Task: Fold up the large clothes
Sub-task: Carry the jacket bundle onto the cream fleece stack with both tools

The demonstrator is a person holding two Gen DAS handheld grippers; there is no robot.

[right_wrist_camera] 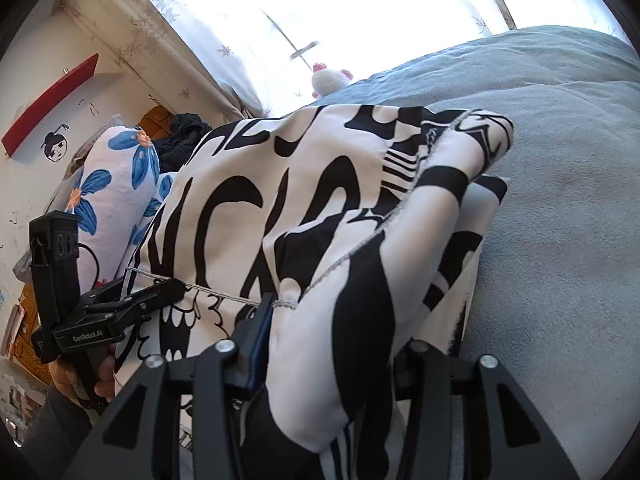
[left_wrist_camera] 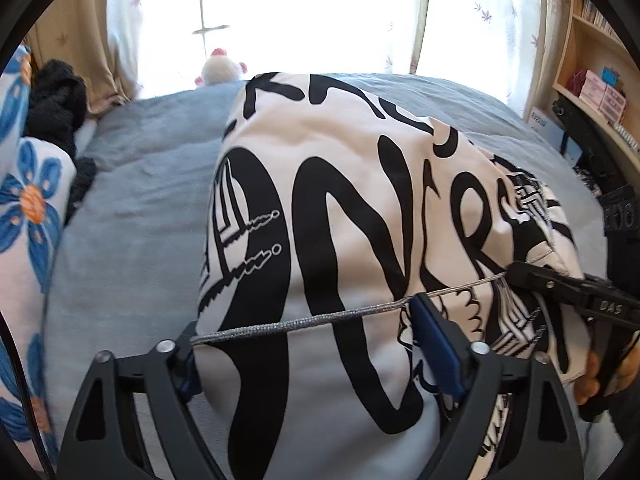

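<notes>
A large white cloth with bold black lettering (left_wrist_camera: 352, 184) lies over the grey bed; it also fills the right wrist view (right_wrist_camera: 280, 200). My left gripper (left_wrist_camera: 308, 322) has its jaws wide apart around the cloth's grey stitched hem, with the cloth bunched between them. My right gripper (right_wrist_camera: 336, 320) holds a thick fold of the cloth between its jaws. The right gripper shows in the left wrist view (left_wrist_camera: 516, 270), pinching the hem at the right. The left gripper shows in the right wrist view (right_wrist_camera: 176, 286) at the hem.
The grey bedspread (left_wrist_camera: 132, 216) stretches to a bright window. A blue-flowered pillow (left_wrist_camera: 28, 208) and dark clothes (left_wrist_camera: 56, 100) lie at the left. A plush toy (left_wrist_camera: 222, 68) sits by the window. Shelves (left_wrist_camera: 592, 80) stand at the right.
</notes>
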